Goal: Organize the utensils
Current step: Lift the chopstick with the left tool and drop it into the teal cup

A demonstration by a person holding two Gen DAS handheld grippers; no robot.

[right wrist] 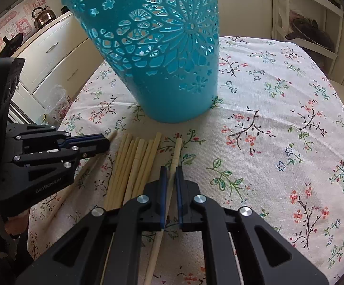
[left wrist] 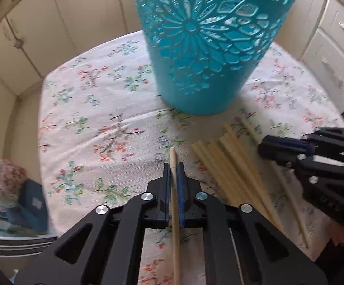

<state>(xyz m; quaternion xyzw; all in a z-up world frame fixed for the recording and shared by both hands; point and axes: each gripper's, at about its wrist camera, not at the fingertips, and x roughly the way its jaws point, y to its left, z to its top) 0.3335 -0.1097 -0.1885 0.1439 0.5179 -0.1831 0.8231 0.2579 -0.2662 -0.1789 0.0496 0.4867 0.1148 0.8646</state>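
A tall teal cut-out holder (left wrist: pixel 207 47) stands on the floral tablecloth; it also shows in the right wrist view (right wrist: pixel 162 54). My left gripper (left wrist: pixel 173 166) is shut on a single wooden chopstick (left wrist: pixel 174 204) and holds it just above the cloth, left of the pile. Several pale chopsticks (right wrist: pixel 134 166) lie side by side in front of the holder, also seen in the left wrist view (left wrist: pixel 231 166). My right gripper (right wrist: pixel 170 169) is narrowly open around one separate chopstick (right wrist: pixel 175 152) lying on the cloth right of the pile.
The table (right wrist: pixel 278 118) is covered with a white floral cloth. Cream cabinets (left wrist: pixel 41 35) stand behind it. A kettle (right wrist: pixel 42 15) sits on a counter at the back left. Bags and a blue box (left wrist: pixel 29 201) lie left of the table.
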